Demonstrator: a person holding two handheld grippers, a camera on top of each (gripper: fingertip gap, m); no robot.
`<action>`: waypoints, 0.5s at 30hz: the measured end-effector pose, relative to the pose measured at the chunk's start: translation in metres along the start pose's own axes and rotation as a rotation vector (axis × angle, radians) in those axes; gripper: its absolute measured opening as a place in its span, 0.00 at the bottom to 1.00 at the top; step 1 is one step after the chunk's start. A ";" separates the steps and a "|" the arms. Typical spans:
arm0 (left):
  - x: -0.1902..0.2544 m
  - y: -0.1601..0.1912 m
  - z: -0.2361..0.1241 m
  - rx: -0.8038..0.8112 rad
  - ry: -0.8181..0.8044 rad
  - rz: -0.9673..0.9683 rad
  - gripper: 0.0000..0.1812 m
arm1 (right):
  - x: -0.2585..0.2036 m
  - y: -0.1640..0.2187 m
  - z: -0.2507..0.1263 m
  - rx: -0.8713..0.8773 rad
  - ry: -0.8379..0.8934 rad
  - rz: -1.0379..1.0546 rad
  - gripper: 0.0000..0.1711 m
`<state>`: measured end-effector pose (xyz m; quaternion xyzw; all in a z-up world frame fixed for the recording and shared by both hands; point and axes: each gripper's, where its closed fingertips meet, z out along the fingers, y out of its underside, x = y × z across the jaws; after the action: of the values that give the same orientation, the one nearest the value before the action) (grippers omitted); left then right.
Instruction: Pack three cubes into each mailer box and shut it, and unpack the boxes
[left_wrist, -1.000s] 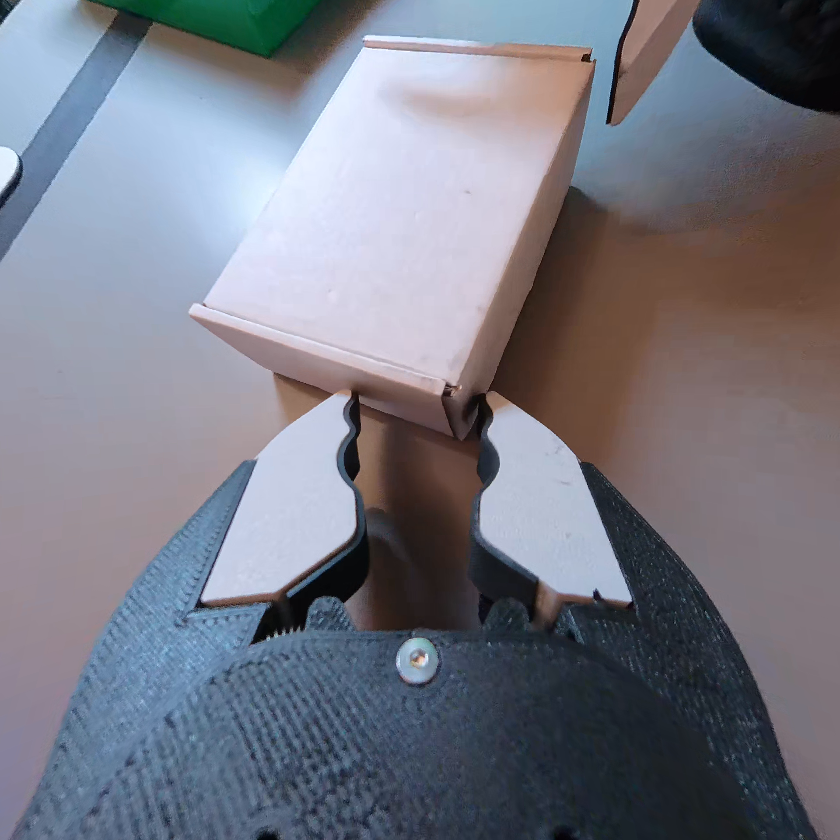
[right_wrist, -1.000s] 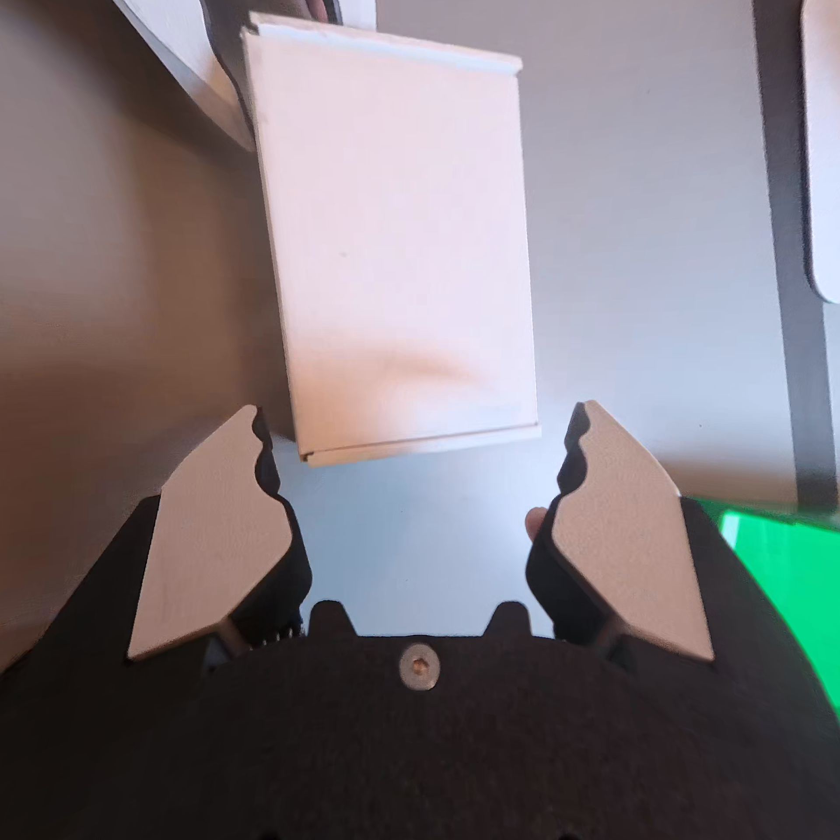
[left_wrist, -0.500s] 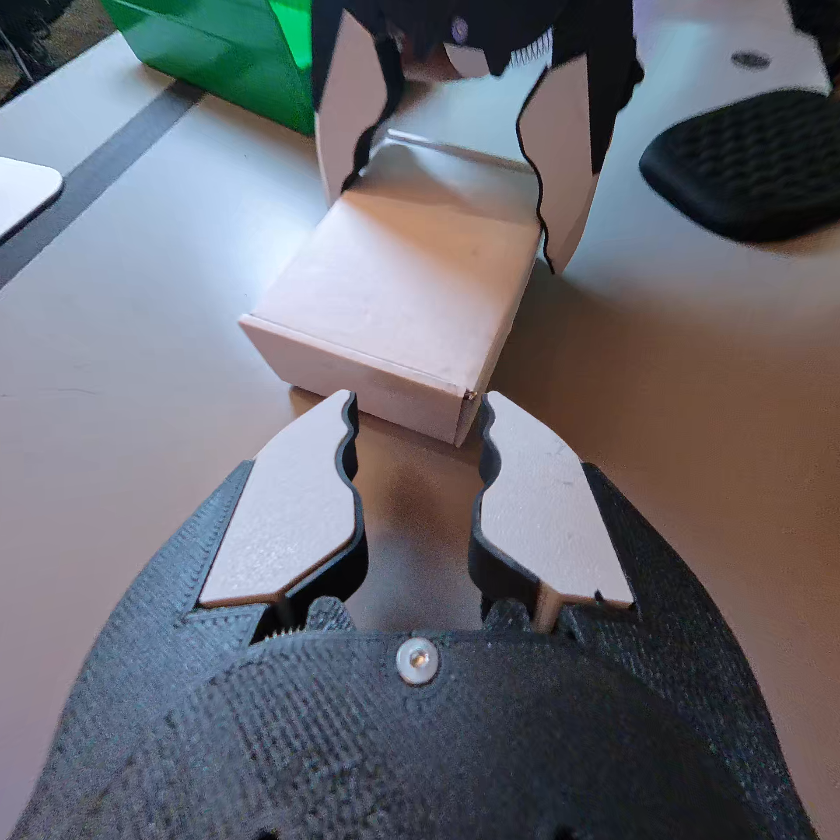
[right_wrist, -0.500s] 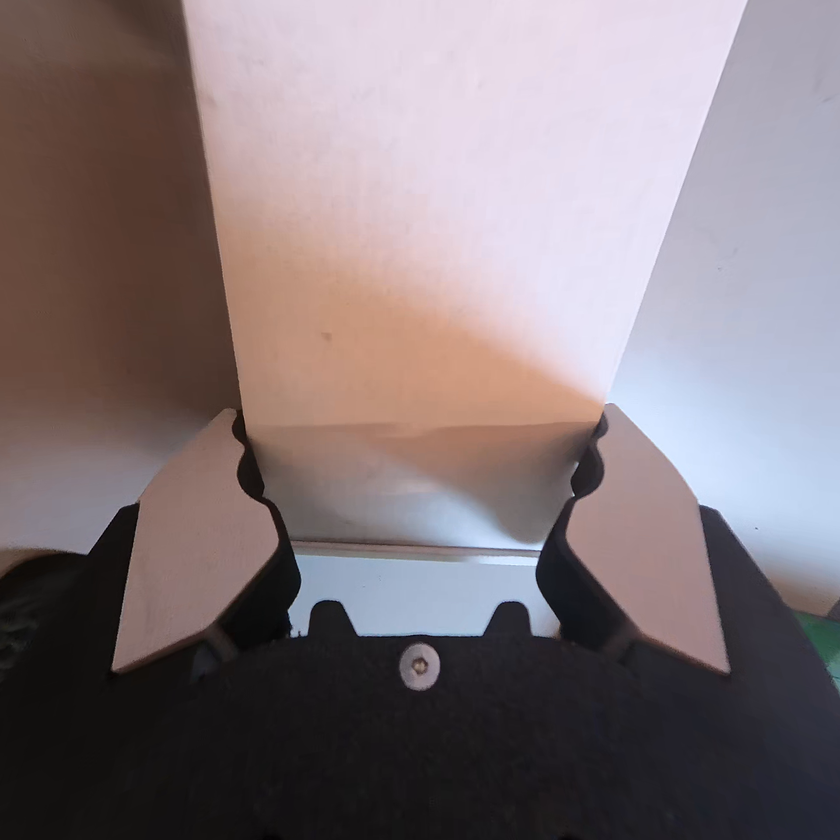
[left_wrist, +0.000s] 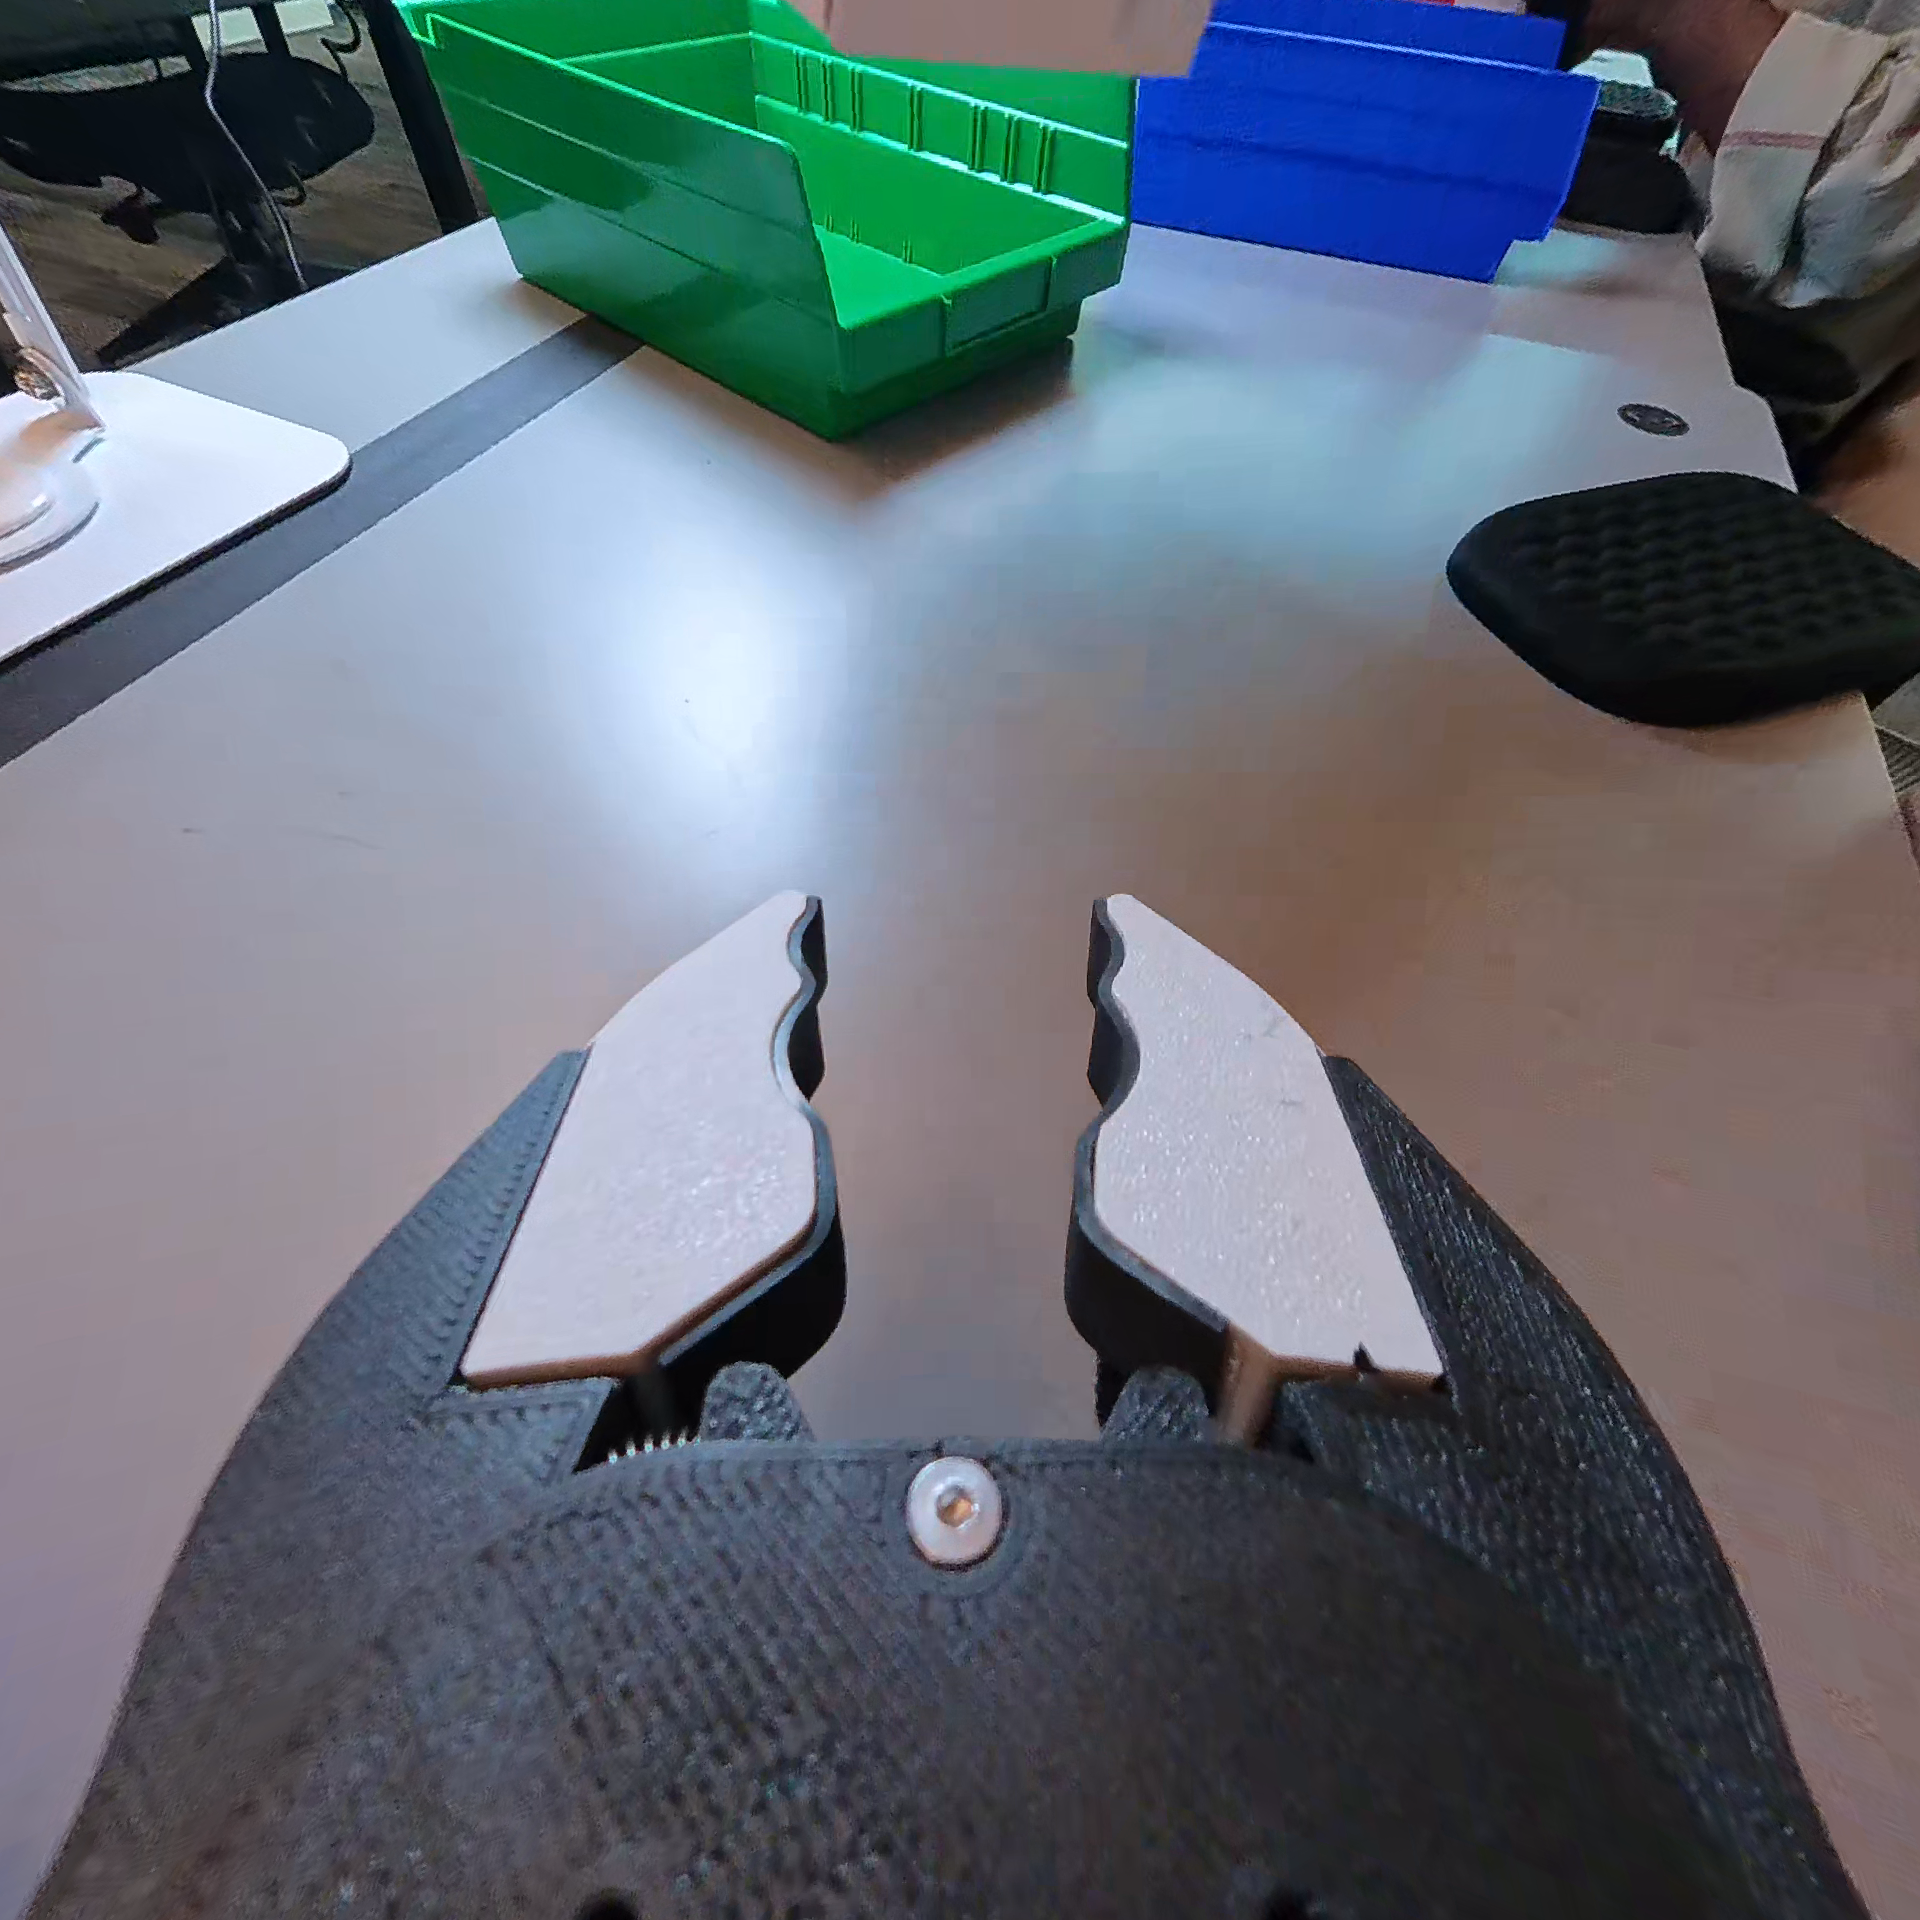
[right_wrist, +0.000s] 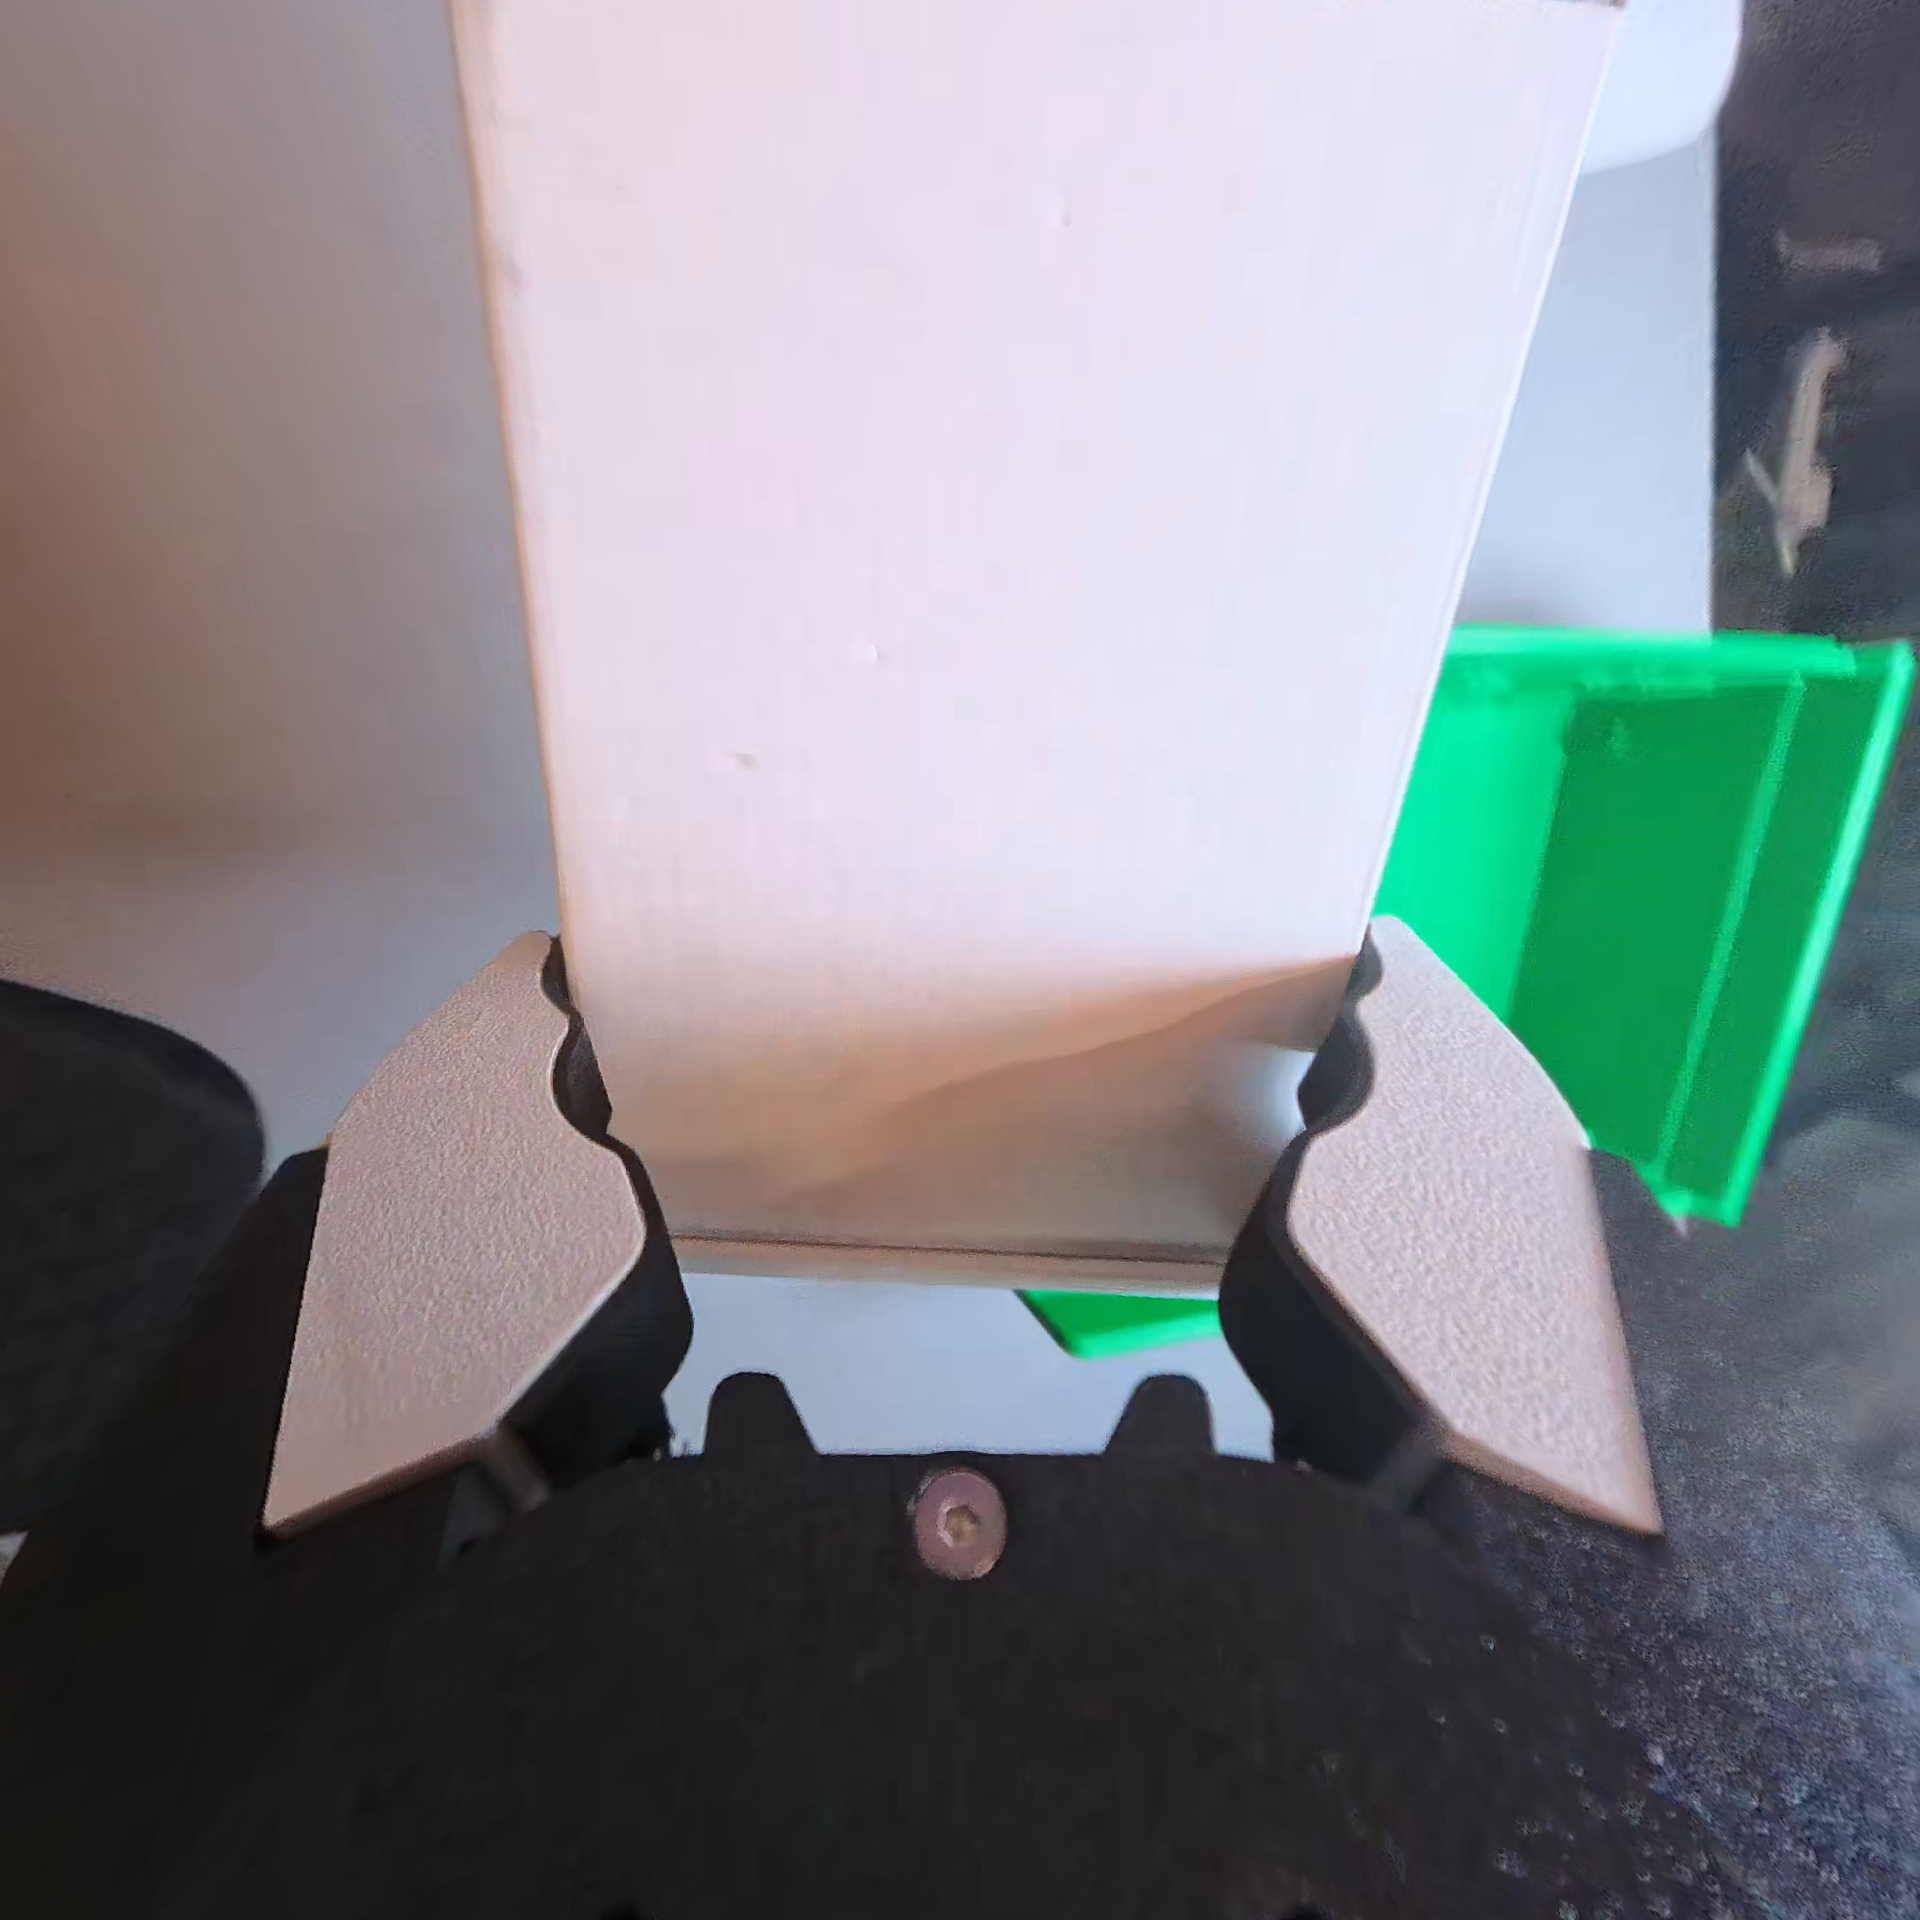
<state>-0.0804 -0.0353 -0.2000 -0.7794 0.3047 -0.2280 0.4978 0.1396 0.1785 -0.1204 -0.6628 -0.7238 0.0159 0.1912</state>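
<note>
Your mailer box (right_wrist: 987, 582) sits closed between the fingers of your right gripper (right_wrist: 956, 1039), which clamps its near end across the width; its long axis runs straight out ahead of that gripper. It looks lifted off the table (left_wrist: 935, 675), with the green bin (right_wrist: 1662, 894) just beyond its right edge, so any drop there means swinging right. Your left gripper (left_wrist: 956, 925) is half open, holding nothing, over bare table, well short of the bin.
</note>
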 end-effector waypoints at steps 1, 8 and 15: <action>0.000 0.001 0.001 -0.003 0.001 -0.006 0.27 | 0.020 0.014 0.000 -0.034 0.022 0.032 0.77; -0.007 0.011 0.009 -0.027 -0.013 -0.053 0.25 | 0.121 0.092 0.040 -0.242 0.069 0.122 0.77; -0.012 0.017 0.012 -0.030 -0.030 -0.093 0.26 | 0.153 0.113 0.105 -0.373 -0.009 0.023 0.77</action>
<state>-0.0856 -0.0245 -0.2209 -0.8035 0.2640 -0.2347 0.4792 0.2088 0.3636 -0.2096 -0.6947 -0.7076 -0.1133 0.0617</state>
